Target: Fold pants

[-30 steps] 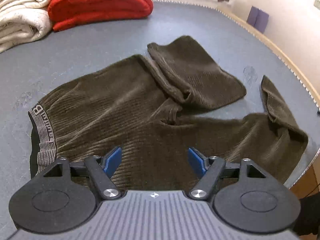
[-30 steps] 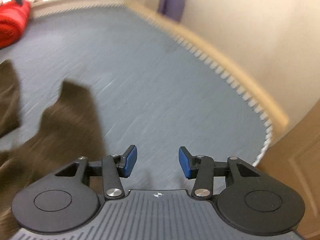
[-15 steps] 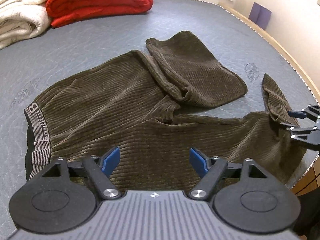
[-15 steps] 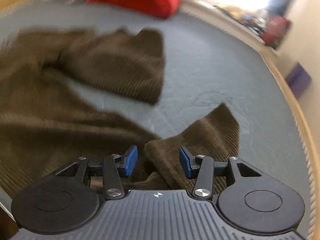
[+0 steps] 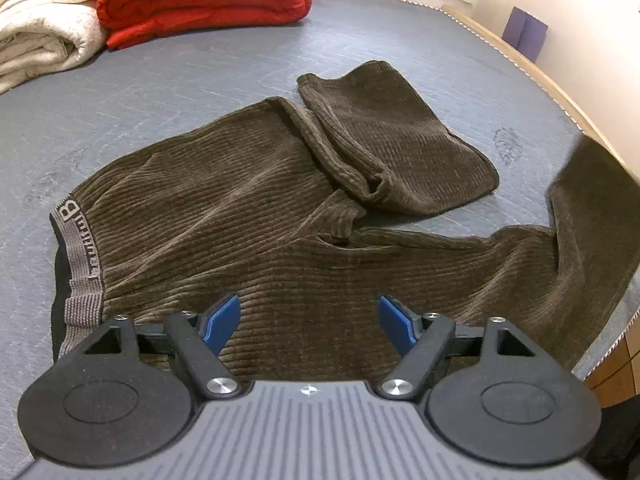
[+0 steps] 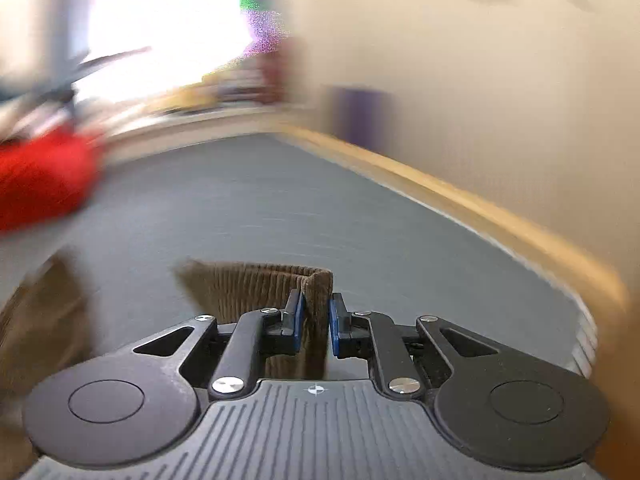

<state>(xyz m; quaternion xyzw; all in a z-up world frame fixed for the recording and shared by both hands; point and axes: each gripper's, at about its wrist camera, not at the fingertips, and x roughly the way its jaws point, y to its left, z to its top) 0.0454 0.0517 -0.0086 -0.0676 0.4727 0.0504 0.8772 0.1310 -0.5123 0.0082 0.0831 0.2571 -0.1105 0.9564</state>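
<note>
On the grey bed (image 5: 200,72), pants (image 5: 240,208) waistband (image 5: 80,252) shows "B".

Blankets at the far edge of the grey surface (image 5: 200,68)

We see a red blanket (image 5: 200,0) beside a cream blanket (image 5: 40,20), both folded.

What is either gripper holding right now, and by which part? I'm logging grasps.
The right gripper is shut on the pants, pinching the hem end of one leg. The left gripper is open, holding nothing.
</note>
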